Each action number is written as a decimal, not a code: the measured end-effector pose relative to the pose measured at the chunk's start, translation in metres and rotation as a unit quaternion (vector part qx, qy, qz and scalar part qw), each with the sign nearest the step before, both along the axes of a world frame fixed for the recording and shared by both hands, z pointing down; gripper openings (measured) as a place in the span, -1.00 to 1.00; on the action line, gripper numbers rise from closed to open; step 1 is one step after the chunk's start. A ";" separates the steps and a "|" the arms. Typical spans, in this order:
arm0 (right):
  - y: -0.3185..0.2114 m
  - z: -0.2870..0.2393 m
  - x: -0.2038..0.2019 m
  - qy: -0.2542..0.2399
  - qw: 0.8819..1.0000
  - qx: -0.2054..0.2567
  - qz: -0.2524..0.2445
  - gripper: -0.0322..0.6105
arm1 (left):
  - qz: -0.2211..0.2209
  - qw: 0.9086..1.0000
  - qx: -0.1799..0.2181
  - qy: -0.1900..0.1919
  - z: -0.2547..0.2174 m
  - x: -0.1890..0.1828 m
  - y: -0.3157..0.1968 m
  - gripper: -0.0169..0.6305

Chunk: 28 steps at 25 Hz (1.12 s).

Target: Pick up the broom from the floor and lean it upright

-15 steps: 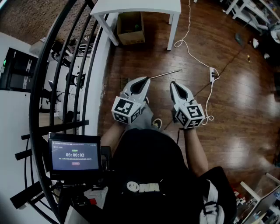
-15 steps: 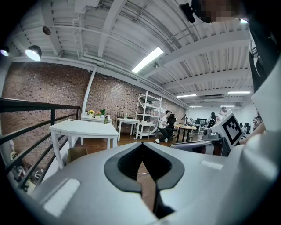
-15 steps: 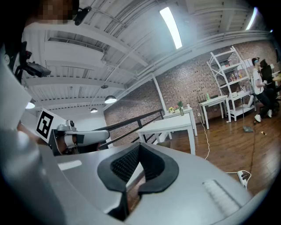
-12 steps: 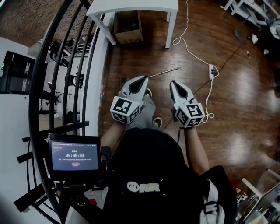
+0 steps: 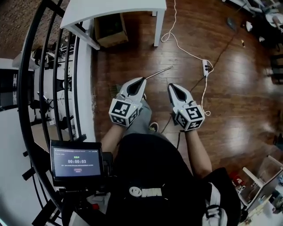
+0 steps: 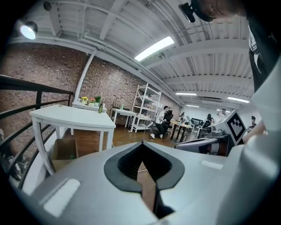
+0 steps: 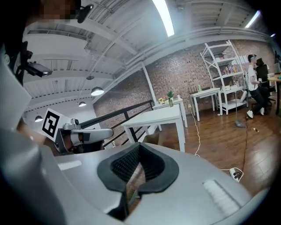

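The broom lies on the wooden floor in the head view. Its thin metal handle [image 5: 160, 72] runs up to the right, and its brush end [image 5: 114, 91] shows beside the railing. The middle of it is hidden under my left gripper [image 5: 143, 79]. That gripper is held above the floor in front of the person, shut and empty. My right gripper [image 5: 169, 85] hovers beside it to the right, also shut with nothing in it. In the left gripper view the jaws [image 6: 141, 141] meet at the tip; the right gripper view shows the same [image 7: 139, 143].
A white table [image 5: 110, 9] stands ahead with a cardboard box [image 5: 108, 28] under it. A white power strip [image 5: 205, 67] and its cable lie on the floor at the right. A black railing [image 5: 48, 88] runs along the left. A small screen [image 5: 77, 162] sits at the person's waist.
The head view has swung, so the table, box and power strip slid left in the picture. Both grippers stay shut and side by side in front of the person.
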State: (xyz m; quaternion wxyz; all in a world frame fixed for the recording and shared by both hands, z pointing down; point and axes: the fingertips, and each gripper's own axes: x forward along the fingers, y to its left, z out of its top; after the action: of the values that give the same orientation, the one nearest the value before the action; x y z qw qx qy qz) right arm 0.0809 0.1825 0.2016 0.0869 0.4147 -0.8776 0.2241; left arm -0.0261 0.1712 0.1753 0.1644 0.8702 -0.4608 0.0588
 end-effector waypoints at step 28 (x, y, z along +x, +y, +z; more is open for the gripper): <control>-0.200 0.393 0.024 -0.060 0.974 -0.219 0.029 -0.89 | 0.258 0.866 -0.372 -0.213 0.575 0.025 -0.154 -0.11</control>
State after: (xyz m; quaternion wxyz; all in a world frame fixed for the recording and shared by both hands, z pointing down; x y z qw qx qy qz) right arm 0.1051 -0.0177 0.5950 0.1159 0.3964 -0.7988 0.4375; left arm -0.0015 0.0169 0.7507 0.3527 0.7984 -0.1880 0.4504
